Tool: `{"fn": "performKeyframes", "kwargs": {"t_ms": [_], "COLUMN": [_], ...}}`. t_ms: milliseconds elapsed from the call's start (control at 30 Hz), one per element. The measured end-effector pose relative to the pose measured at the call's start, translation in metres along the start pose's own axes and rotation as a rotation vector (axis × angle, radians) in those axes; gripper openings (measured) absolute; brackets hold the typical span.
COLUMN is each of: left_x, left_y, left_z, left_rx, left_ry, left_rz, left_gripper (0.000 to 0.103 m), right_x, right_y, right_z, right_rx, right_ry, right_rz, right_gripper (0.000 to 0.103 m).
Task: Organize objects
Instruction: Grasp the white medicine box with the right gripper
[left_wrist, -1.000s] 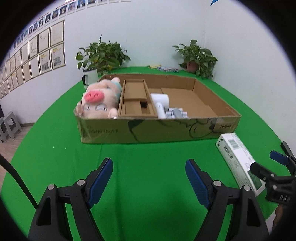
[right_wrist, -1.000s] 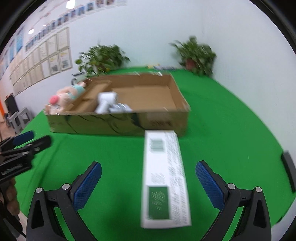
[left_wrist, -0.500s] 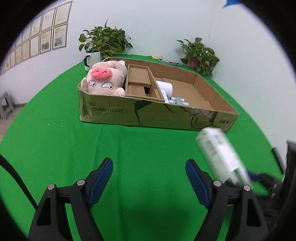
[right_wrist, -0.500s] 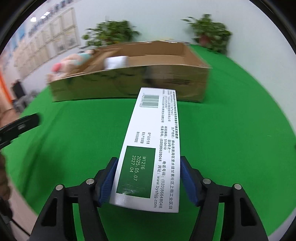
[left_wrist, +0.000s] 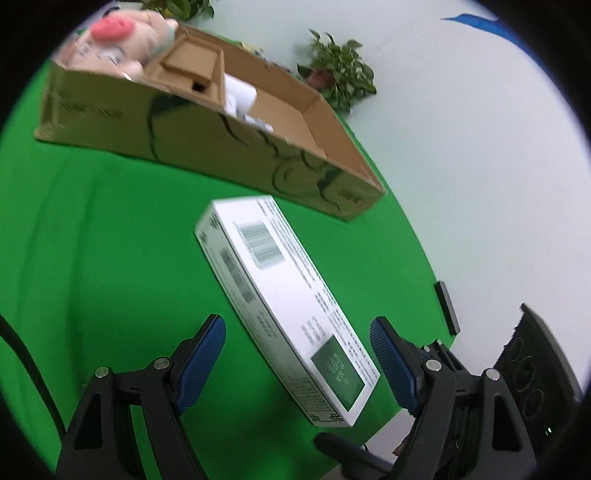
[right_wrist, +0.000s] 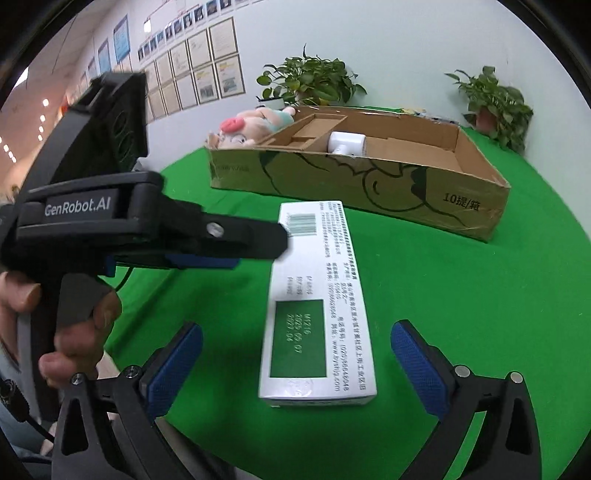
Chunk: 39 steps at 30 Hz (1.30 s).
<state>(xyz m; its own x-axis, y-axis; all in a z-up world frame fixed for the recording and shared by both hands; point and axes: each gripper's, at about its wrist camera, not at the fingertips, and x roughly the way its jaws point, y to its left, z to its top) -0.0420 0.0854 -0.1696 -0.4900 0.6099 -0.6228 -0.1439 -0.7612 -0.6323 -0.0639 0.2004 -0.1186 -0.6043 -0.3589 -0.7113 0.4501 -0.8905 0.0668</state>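
Both claws, left gripper (left_wrist: 297, 356) and right gripper (right_wrist: 297, 363), gape around the long white printed carton (right_wrist: 314, 299) lying near the brown cardboard tray (right_wrist: 369, 184); next, a pinch.

potted plants (right_wrist: 310, 79) | framed sheets (right_wrist: 207, 79), text unreadable | green cloth (right_wrist: 461, 314)

One long white carton with barcode and green label (right_wrist: 317, 299) lies on the green cloth. One brown cardboard tray box (right_wrist: 369, 184) stands far behind it, holding one pink plush pig (right_wrist: 243, 129), one white cylindrical object (right_wrist: 347, 142) and, seemingly, one inner cardboard divider insert (right_wrist: 306, 131). Two potted green plants (right_wrist: 310, 79) (right_wrist: 495, 105) stand by the far wall. Two black grippers with blue pads (right_wrist: 295, 369) (left_wrist: 297, 360) are in view.
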Motion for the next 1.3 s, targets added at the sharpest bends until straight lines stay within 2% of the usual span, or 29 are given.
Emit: {"fn": "performKeyframes", "kwargs": {"t_ms": [67, 133, 200, 300, 467, 567, 600, 633, 733, 833, 900, 1000, 1033, 1100, 1133, 1167, 1300], "left_x": [0.006, 0.010, 0.008, 0.006, -0.001, -0.005, -0.006, -0.006, -0.007, -0.008, -0.009, -0.007, -0.007, -0.007, -0.008, -0.008, -0.009], "left_y": [-0.002, -0.001, 0.002, 0.008, 0.011, 0.015, 0.016, 0.018, 0.018, 0.017, 0.019, 0.018, 0.017, 0.016, 0.017, 0.018, 0.020], "left_z": [-0.004, -0.008, -0.012, -0.021, -0.029, -0.031, -0.031, -0.031, -0.032, -0.031, -0.032, -0.032, -0.032, -0.032, -0.032, -0.032, -0.032], "left_rx": [-0.010, -0.026, -0.038, -0.072, -0.078, -0.083, -0.089, -0.093, -0.092, -0.101, -0.118, -0.119, -0.111, -0.095, -0.106, -0.111, -0.110], "left_ry": [0.012, 0.018, 0.018, 0.011, -0.005, -0.013, -0.013, -0.012, -0.005, 0.012, 0.016, 0.023, 0.026, 0.032, 0.033, 0.034, 0.043], "left_rz": [-0.015, -0.025, -0.021, -0.038, -0.018, 0.008, 0.013, 0.018, 0.024, 0.030, 0.023, 0.025, 0.033, 0.037, 0.032, 0.029, 0.028], "left_gripper": [0.080, 0.080, 0.080, 0.077, 0.070, 0.058, 0.053, 0.052, 0.052, 0.052, 0.052, 0.052, 0.052, 0.052, 0.052, 0.052, 0.052], "right_x": [0.000, 0.000, -0.001, -0.004, -0.010, -0.013, -0.014, -0.014, -0.015, -0.015, -0.016, -0.014, -0.013, -0.010, -0.010, -0.007, -0.008], "right_y": [0.000, 0.002, 0.007, 0.011, 0.015, 0.016, 0.016, 0.015, 0.012, 0.011, 0.015, 0.027, 0.033, 0.042, 0.044, 0.045, 0.042], "right_z": [-0.003, -0.003, -0.005, -0.011, -0.020, -0.022, -0.022, -0.023, -0.023, -0.022, -0.020, -0.020, -0.020, -0.020, -0.021, -0.021, -0.021], "right_rx": [-0.004, 0.004, -0.006, 0.023, 0.105, 0.126, 0.132, 0.136, 0.158, 0.160, 0.141, 0.101, 0.080, 0.033, 0.026, 0.014, 0.023], "right_ry": [0.002, 0.009, 0.007, 0.008, 0.024, 0.028, 0.026, 0.025, 0.022, 0.029, 0.033, 0.049, 0.049, 0.045, 0.043, 0.057, 0.063], "right_rz": [-0.004, 0.016, 0.011, 0.002, 0.056, 0.081, 0.088, 0.091, 0.092, 0.087, 0.074, 0.060, 0.052, 0.000, -0.020, -0.049, -0.041], "right_gripper": [0.099, 0.076, 0.062, 0.062, 0.062, 0.061, 0.059, 0.053, 0.048, 0.048, 0.052, 0.074, 0.075, 0.072, 0.065, 0.065, 0.063]}}
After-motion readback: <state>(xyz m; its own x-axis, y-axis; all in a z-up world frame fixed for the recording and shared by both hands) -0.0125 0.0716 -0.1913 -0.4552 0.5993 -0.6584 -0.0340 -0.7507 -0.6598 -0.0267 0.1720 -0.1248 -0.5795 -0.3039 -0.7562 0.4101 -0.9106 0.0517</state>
